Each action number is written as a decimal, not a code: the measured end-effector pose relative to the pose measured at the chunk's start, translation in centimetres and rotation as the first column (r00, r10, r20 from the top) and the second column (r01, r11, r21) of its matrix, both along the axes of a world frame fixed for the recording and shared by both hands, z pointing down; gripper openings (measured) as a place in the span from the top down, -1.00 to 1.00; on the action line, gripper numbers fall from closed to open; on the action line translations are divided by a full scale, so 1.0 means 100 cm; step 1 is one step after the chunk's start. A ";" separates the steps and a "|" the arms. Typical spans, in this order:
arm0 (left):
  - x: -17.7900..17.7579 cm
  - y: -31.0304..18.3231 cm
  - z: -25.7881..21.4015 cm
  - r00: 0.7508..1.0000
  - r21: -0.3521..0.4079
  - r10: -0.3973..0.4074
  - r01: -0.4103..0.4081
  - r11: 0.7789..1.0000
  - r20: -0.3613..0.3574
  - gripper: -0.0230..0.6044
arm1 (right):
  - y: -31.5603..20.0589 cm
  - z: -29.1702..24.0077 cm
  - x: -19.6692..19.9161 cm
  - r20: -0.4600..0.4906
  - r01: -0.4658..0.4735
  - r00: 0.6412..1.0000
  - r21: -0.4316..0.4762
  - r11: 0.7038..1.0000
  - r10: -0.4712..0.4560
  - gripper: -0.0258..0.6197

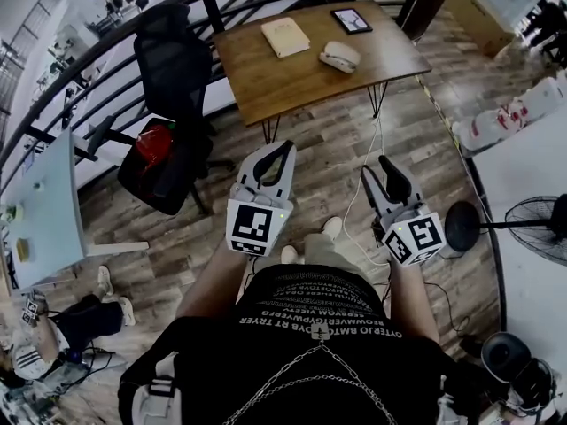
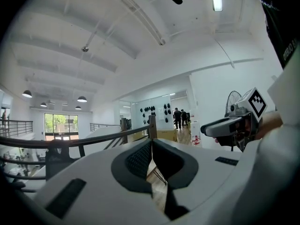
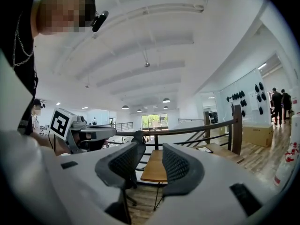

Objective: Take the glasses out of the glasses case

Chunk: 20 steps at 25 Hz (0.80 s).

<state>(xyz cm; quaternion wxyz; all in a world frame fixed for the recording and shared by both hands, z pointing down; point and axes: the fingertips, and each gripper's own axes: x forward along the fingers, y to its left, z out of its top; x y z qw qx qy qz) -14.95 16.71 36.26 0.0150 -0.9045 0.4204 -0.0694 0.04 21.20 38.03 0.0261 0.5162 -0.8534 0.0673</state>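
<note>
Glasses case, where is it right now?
In the head view the glasses case lies on the right half of the table, just right of the book and nearer the person than the tablet.

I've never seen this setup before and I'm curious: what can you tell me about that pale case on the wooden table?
The glasses case is a pale, off-white oblong with rounded ends, hard-shelled by its look. It seems shut. It lies flat toward the right side of the wooden table, beside a tan book and a dark-framed tablet or picture. Only the table touches it.
</note>
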 end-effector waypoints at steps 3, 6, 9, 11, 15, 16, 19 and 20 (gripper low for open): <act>0.011 -0.010 0.000 1.000 -0.008 0.005 -0.005 1.000 -0.005 0.83 | -0.011 -0.001 0.010 -0.005 -0.001 1.000 -0.003 1.000 0.001 0.43; 0.022 -0.022 0.001 1.000 -0.010 0.003 -0.003 1.000 -0.006 0.83 | -0.023 -0.002 0.021 0.008 0.004 1.000 -0.006 1.000 -0.003 0.43; 0.034 -0.037 0.003 1.000 -0.019 0.000 0.000 1.000 -0.010 0.83 | -0.035 0.000 0.033 0.006 0.006 1.000 -0.012 1.000 -0.006 0.43; 0.042 -0.046 0.006 1.000 -0.024 0.000 0.000 1.000 -0.011 0.83 | -0.045 0.003 0.040 0.005 0.006 1.000 -0.019 1.000 -0.006 0.43; 0.059 -0.065 0.014 1.000 -0.037 0.000 0.000 0.999 -0.016 0.83 | -0.064 0.008 0.056 0.004 0.011 1.000 -0.029 1.000 -0.010 0.43; 0.064 -0.069 0.016 1.000 -0.043 -0.001 0.000 0.999 -0.015 0.83 | -0.068 0.010 0.061 0.004 0.013 1.000 -0.032 0.999 -0.012 0.43; 0.079 -0.082 0.021 1.000 -0.056 0.001 -0.001 0.998 -0.008 0.83 | -0.081 0.013 0.074 0.011 0.017 1.000 -0.042 0.999 -0.017 0.43; 0.083 -0.087 0.022 1.000 -0.058 0.002 -0.002 0.998 -0.007 0.83 | -0.086 0.014 0.078 0.016 0.019 1.000 -0.045 0.999 -0.018 0.43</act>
